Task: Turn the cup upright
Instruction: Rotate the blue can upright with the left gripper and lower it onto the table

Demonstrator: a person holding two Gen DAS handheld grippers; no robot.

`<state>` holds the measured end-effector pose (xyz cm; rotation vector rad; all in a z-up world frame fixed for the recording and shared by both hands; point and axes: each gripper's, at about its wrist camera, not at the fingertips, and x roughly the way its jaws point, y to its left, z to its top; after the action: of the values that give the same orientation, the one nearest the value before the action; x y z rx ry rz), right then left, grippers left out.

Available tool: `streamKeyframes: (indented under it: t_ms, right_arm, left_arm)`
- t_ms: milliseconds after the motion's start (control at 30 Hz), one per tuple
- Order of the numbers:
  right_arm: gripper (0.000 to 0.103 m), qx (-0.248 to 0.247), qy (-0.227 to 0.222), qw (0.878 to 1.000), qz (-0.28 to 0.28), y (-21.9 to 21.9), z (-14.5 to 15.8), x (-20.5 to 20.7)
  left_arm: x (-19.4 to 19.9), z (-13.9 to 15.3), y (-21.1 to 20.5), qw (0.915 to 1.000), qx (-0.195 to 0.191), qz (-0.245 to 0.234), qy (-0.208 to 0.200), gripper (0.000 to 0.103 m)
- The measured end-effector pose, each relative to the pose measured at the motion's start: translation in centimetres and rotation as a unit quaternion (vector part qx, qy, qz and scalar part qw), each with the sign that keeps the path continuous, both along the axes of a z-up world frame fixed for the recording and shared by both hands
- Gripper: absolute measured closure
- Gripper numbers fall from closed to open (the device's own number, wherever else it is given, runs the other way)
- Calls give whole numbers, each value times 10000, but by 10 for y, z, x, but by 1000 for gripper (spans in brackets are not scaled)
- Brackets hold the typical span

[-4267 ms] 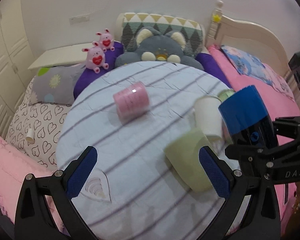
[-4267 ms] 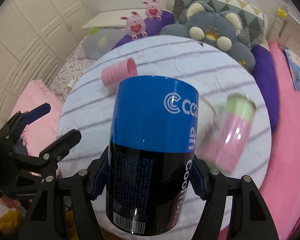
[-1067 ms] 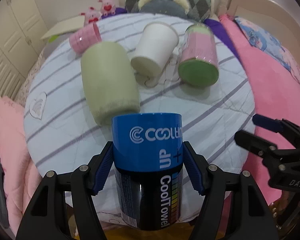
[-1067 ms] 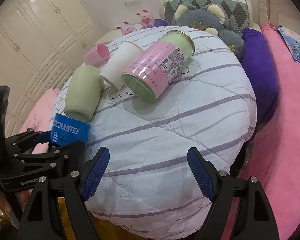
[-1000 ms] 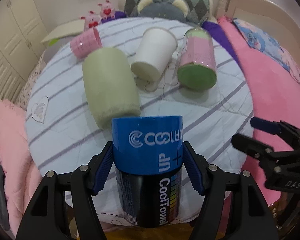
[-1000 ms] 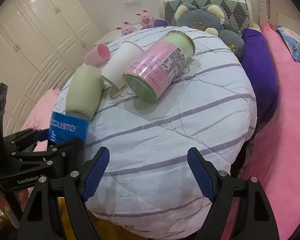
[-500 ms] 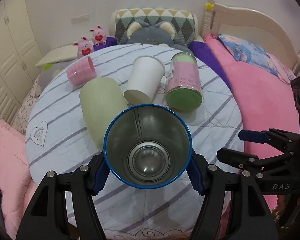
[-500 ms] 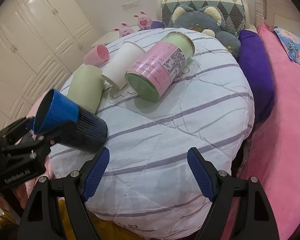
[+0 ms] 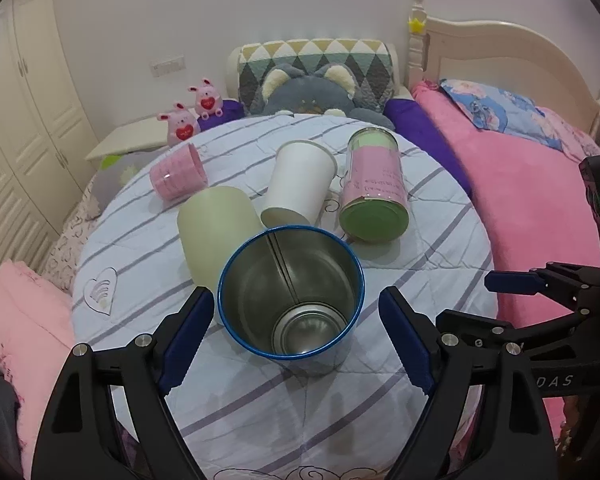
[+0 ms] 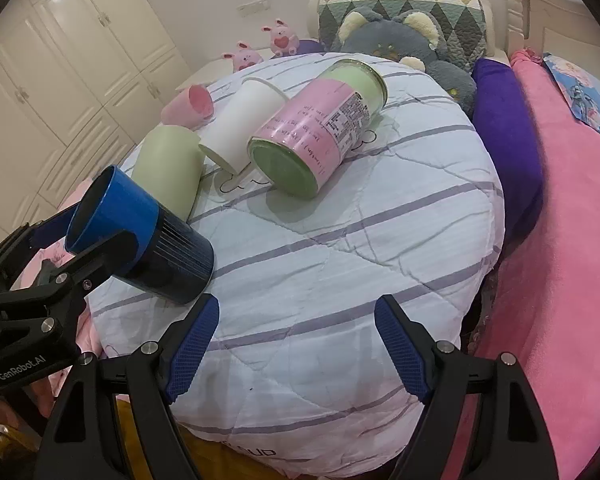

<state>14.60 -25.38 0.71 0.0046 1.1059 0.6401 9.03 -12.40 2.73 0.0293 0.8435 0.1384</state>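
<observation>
A blue and black metal cup (image 9: 292, 296) stands upright with its open mouth up on the round quilted table (image 9: 440, 240), near the front edge. My left gripper (image 9: 296, 332) is open, its blue pads on either side of the cup with gaps to both. The cup also shows in the right wrist view (image 10: 140, 236), with the left gripper's fingers (image 10: 80, 264) beside it. My right gripper (image 10: 296, 340) is open and empty over the table's front right part.
A pale green cup (image 9: 216, 228), a white paper cup (image 9: 300, 184), a pink cup (image 9: 176, 176) and a pink-labelled jar (image 9: 374, 196) lie on their sides behind the blue cup. Plush toys and pillows (image 9: 312, 80) lie beyond; a pink bed (image 9: 540, 184) is at right.
The left gripper turned the blue cup mouth-up, set it on the table and opened, letting go. The right gripper has barely moved.
</observation>
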Motion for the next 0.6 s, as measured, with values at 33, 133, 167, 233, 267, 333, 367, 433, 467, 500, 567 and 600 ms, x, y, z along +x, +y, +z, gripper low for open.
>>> streamKeyframes:
  t_ms: [33,133,167,233,267,333,367,433,467,500,567,600]
  right_arm:
    - [22,-10,-7,10000,-17,-1,0,-1]
    - [22,-26,-16,10000,-45,-2,1,-2]
    - [22,-29,-22,10000,-51,-3,2,-3]
    - [22,-50,-45,9999,-76,-4,3,-6]
    - [22,-58,-55,9999,-86,-5,4,-7]
    - [22,-79,-80,9998,-139,-7,6,-11]
    - [22,-84,-87,9998,-160,-8,7,-13]
    - [22,-67,-106,9996,-242,-11,10,-18]
    - [22,-65,-125,9995,-280,-12,12,-20]
    - [22,-70,-152,9993,-323,-14,14,-23]
    - [22,-92,-212,9988,-432,-15,18,-30]
    - [22,-98,-240,9985,-475,-15,19,-33]
  left_arm:
    - [0,0,0,10000,-8,-3,1,17]
    - [-1,0,-1,10000,-12,-40,29,17]
    - [-1,0,-1,10000,0,-42,33,17]
    - [-1,0,-2,10000,7,-48,54,17]
    - [-2,0,-2,10000,1,-58,63,17]
    - [-4,1,-2,10000,-5,-69,58,17]
    - [-5,1,-2,10000,-3,-84,52,17]
    - [-8,3,-2,9999,-8,-138,8,17]
    - [-9,5,-2,9999,-5,-157,-19,17]
    - [-12,7,-1,9998,10,-179,-63,17]
    - [-16,9,0,9998,16,-179,-98,16]
    - [-19,11,2,9998,1,-173,-90,13]
